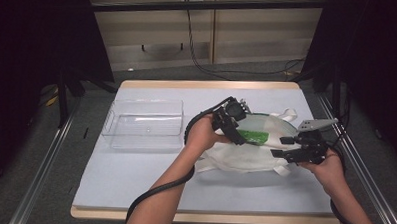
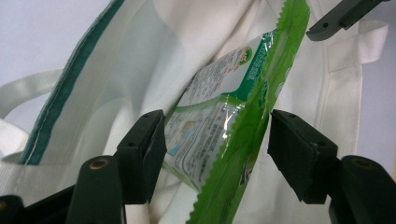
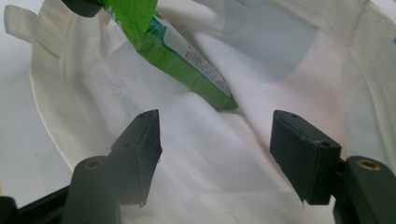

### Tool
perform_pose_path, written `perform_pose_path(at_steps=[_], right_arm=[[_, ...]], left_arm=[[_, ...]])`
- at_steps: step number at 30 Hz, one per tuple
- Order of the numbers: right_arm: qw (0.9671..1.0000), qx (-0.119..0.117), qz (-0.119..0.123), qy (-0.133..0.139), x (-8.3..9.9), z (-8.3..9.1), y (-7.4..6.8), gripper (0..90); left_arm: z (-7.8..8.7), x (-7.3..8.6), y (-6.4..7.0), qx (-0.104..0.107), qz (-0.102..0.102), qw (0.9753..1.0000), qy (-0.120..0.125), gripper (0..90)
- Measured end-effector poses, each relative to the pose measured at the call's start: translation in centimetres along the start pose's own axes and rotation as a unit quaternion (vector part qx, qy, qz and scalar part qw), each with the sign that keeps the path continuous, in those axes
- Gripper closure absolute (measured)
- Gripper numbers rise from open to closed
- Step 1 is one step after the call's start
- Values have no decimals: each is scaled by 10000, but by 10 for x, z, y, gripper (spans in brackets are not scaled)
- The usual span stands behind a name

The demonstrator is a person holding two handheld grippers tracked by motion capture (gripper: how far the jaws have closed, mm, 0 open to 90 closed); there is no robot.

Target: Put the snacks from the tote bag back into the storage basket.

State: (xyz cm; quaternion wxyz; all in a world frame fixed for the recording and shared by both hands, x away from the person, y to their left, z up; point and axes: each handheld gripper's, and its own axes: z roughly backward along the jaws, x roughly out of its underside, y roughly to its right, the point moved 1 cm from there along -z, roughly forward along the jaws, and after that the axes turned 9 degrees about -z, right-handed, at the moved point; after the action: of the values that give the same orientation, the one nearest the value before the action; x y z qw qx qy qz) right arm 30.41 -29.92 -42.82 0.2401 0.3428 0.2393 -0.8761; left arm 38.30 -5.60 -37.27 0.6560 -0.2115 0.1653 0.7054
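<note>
A white cloth bag point(image 1: 245, 156) with a green-trimmed rim lies on the table, its mouth held wide. A green snack packet point(image 1: 251, 137) stands slanted in the mouth. In the left gripper view the packet point(image 2: 219, 130) sits between the spread jaws of my left gripper point(image 2: 217, 140), its edges close to both pads. In the high view my left gripper point(image 1: 239, 137) reaches into the bag from its left side. My right gripper point(image 1: 283, 147) is at the bag's right side and stands open. In the right gripper view its jaws point(image 3: 215, 140) frame the bag's pale lining point(image 3: 261, 79), with the packet point(image 3: 187, 65) beyond them.
A clear plastic tray point(image 1: 145, 122) stands empty at the left of the blue-grey table point(image 1: 134, 180). The bag's white handles stick out at its far right and near side. Dark frames and cables flank the table.
</note>
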Motion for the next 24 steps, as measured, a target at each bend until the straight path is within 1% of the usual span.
perform_pose_path(at_steps=[2,3,4,5,6,7,8,9,10,11,13,15,16,17,18,19,22,23,24], right_arm=[[10000,-2,24,-16,1,0,-1,317],[10000,2,21,-22,1,0,-1,313],[10000,37,20,-16,1,0,-2,313],[10000,14,24,-30,2,1,-2,313],[10000,-1,32,-30,2,1,-2,313],[10000,-3,41,-29,2,1,-2,313],[10000,3,31,-38,2,1,-2,313],[10000,-1,23,-35,3,1,-2,313],[10000,-3,12,-36,3,1,-2,313],[10000,13,15,-37,4,1,-2,311],[10000,22,17,-40,5,2,-2,310],[10000,14,19,-46,5,2,-2,309],[10000,16,17,-50,6,2,-2,308],[10000,12,11,-46,6,2,-2,307],[10000,6,8,-46,6,2,-2,307],[10000,7,-1,-55,6,2,-2,307],[10000,15,-2,-62,7,3,-1,307],[10000,16,-3,-61,7,3,-1,307],[10000,14,-13,-55,7,3,-1,307]], left_arm=[[-2,-2,-1,49,-61,10000,-43,386],[-3,-3,-1,58,-48,10000,-60,398],[-4,-4,-1,37,-63,9999,-113,413],[-5,-5,-1,57,-122,9998,-176,414],[-6,-6,-1,50,-92,9998,-179,420],[-7,-7,-2,79,-143,9997,-196,432],[-8,-8,-2,101,-128,9997,-183,448],[-9,-8,-3,97,-159,9997,-182,460],[-10,-9,-3,129,-109,9997,-201,464],[-11,-10,-4,179,-150,9995,-201,478],[-12,-12,-3,166,-231,9992,-290,512],[-12,-15,-3,164,-352,9987,-332,566],[-13,-17,-2,167,-352,9984,-408,571],[-13,-18,-2,160,-397,9980,-460,578],[-13,-19,-2,160,-411,9979,-480,590],[-13,-20,-2,196,-432,9972,-570,598],[-12,-21,-3,180,-419,9968,-655,614],[-11,-20,-3,180,-442,9964,-695,621],[-9,-20,-4,149,-418,9964,-719,625]])
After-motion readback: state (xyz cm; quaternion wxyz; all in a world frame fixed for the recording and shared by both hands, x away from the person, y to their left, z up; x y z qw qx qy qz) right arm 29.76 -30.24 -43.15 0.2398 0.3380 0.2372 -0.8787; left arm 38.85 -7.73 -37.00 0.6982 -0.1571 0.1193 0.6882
